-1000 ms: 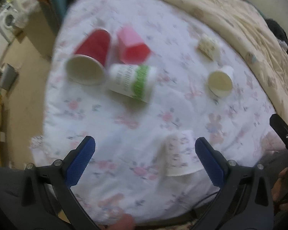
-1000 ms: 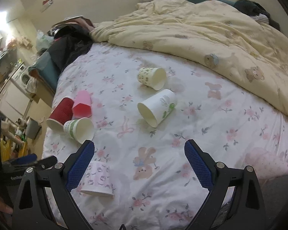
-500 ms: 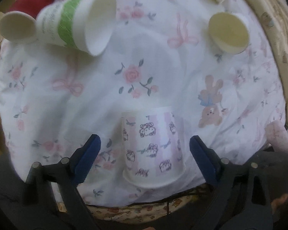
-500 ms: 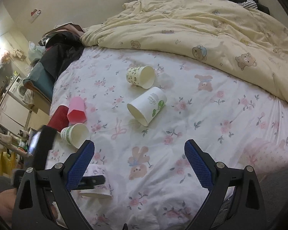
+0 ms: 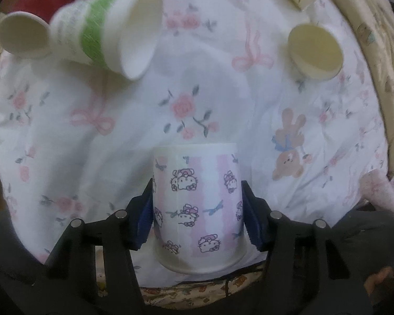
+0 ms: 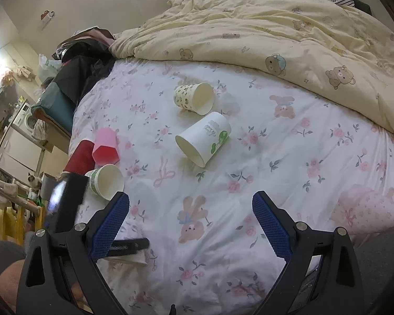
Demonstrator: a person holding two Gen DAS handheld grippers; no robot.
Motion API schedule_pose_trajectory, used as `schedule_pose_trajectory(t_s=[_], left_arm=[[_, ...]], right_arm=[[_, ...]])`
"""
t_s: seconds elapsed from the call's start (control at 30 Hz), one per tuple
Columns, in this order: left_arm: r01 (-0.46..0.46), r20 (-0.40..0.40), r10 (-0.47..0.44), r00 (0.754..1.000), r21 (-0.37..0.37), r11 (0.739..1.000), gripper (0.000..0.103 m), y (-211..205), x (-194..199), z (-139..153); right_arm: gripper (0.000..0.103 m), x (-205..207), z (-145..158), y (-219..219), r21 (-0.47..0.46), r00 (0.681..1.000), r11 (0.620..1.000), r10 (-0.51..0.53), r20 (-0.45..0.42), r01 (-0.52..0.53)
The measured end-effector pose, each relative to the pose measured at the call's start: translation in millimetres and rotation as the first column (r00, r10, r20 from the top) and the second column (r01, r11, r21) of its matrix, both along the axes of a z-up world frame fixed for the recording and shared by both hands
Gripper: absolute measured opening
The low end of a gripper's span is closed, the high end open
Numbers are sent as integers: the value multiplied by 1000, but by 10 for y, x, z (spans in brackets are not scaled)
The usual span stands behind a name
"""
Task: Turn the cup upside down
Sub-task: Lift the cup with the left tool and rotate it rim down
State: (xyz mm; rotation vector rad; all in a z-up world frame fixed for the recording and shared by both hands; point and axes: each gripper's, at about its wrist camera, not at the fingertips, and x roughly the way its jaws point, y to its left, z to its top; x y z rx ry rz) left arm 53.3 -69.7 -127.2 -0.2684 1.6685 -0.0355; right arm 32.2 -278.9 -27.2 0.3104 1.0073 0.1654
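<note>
A white paper cup with pink stripes and kitten prints (image 5: pixel 197 207) stands rim-down on the floral bedsheet (image 5: pixel 186 84) near the bed's front edge. My left gripper (image 5: pixel 197 210) is shut on it, blue pads (image 5: pixel 145 223) pressed on both sides. In the right wrist view the cup is mostly hidden behind my left gripper (image 6: pixel 128 244). My right gripper (image 6: pixel 190 225) is open and empty above the sheet.
Other cups lie on their sides: a green-banded one (image 5: pixel 107 34), a red one (image 5: pixel 26 26), a pink one (image 6: pixel 106 145), a white one with a green logo (image 6: pixel 203 137), and a patterned yellow one (image 6: pixel 194 97). A cream bear-print duvet (image 6: pixel 289 26) covers the far side.
My left gripper moved in around the kitten-print cup and closed on it. The right gripper drifted slightly, still open.
</note>
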Motion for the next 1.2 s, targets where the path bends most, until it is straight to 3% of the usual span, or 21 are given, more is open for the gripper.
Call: schedule_pose_trajectory(t_s=[0.13, 0.27, 0.43, 0.6, 0.8, 0.87, 0.93, 1.03, 1.2], left_arm=[[-11, 68, 12, 998, -21, 1000, 55, 152, -25, 269], [-59, 186, 65, 980, -38, 998, 55, 452, -81, 553], [-94, 251, 104, 962, -54, 994, 55, 799, -94, 740], [-111, 300, 127, 946, -69, 991, 55, 990, -200, 703], [-164, 311, 201, 929, -142, 976, 55, 1094, -270, 629], [-157, 334, 208, 919, -174, 972, 55, 1074, -273, 687], [-149, 340, 216, 915, -212, 966, 55, 1049, -273, 717], [-141, 337, 212, 917, -223, 965, 56, 977, -262, 711], [-101, 339, 177, 924, -230, 968, 56, 834, -249, 716]], right_arm=[[97, 11, -26, 19, -7, 1000, 1000, 5, -8, -5], [97, 29, -61, 62, -16, 1000, 1000, 20, -20, -20], [97, 40, -86, 166, -51, 999, 998, 46, -24, -47], [97, 47, -117, 295, -104, 996, 991, 83, -30, -86], [97, 59, -160, 382, -80, 989, 987, 137, -52, -141], [97, 59, -191, 431, -37, 982, 983, 177, -71, -180], [97, 78, -250, 517, 67, 960, 966, 257, -109, -251], [97, 73, -327, 706, 222, 911, 911, 384, -152, -347], [97, 12, -338, 1008, 336, 861, 840, 490, -132, -426]])
